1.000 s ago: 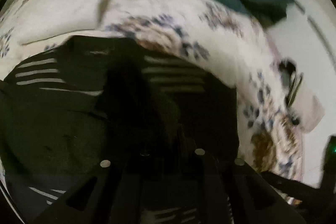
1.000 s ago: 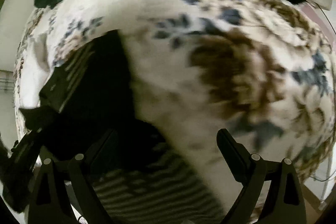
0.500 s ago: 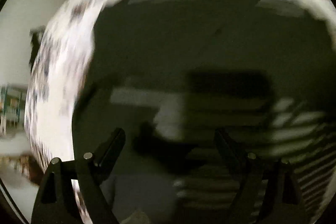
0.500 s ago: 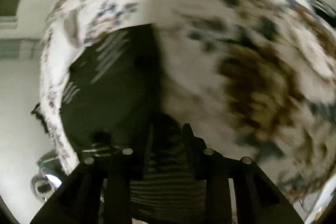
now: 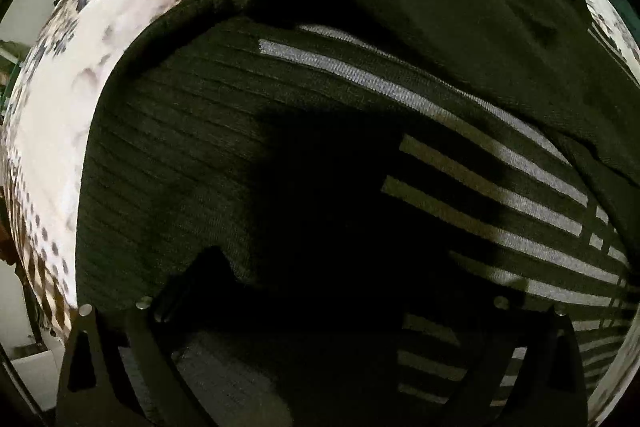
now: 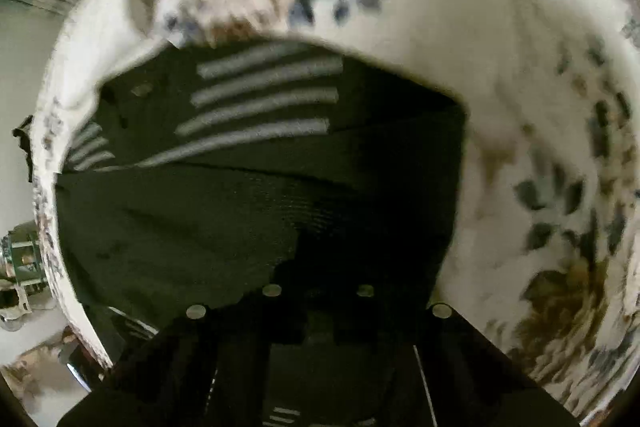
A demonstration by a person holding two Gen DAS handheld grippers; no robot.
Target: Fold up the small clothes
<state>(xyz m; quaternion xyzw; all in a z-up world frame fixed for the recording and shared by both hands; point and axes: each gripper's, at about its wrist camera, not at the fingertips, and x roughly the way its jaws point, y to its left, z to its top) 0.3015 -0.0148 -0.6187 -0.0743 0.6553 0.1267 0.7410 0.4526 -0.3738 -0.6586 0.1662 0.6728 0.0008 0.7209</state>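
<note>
Grippers over a dark striped garment (image 5: 248, 147) on a floral bedspread (image 6: 520, 87): left gripper (image 5: 352, 291) just spread wide above it, right gripper (image 6: 320, 311) just clamped onto its edge.

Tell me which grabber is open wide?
The left gripper: its jaws have just been opening and stand far apart over the dark striped garment. The right gripper has just closed.
</note>
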